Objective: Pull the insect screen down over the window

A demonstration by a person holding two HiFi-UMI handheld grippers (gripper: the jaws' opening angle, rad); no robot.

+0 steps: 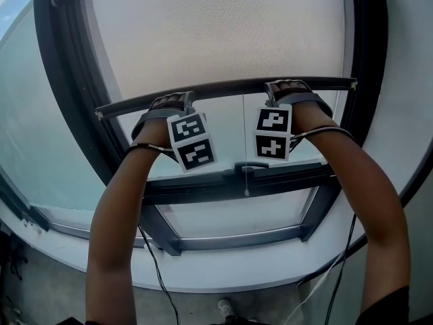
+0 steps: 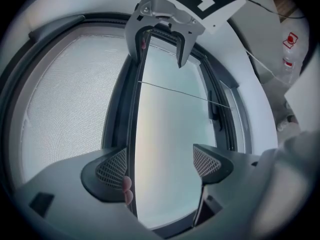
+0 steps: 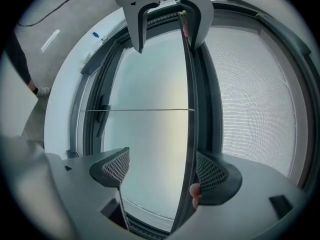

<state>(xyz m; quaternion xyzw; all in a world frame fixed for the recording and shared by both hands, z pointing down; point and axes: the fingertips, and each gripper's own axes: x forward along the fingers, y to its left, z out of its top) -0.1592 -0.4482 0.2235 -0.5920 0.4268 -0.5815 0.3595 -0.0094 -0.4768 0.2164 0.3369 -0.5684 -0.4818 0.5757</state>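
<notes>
The insect screen's mesh (image 1: 216, 26) covers the upper part of the window, and its dark bottom bar (image 1: 230, 89) runs across at mid height. Both grippers reach up to that bar. My left gripper (image 1: 172, 101) is open, and in the left gripper view (image 2: 161, 164) the bar (image 2: 134, 134) passes between the jaws, against the left one. My right gripper (image 1: 287, 88) is open too (image 3: 162, 169), with the bar (image 3: 189, 124) against its right jaw. A thin pull cord (image 1: 245, 134) hangs from the bar's middle.
Below the bar is bare glass, a dark window frame rail (image 1: 203, 189) with a handle (image 1: 250, 166), and a white sill (image 1: 203, 276). Cables (image 1: 155, 263) trail from both grippers. A shoe (image 1: 226, 308) shows on the floor.
</notes>
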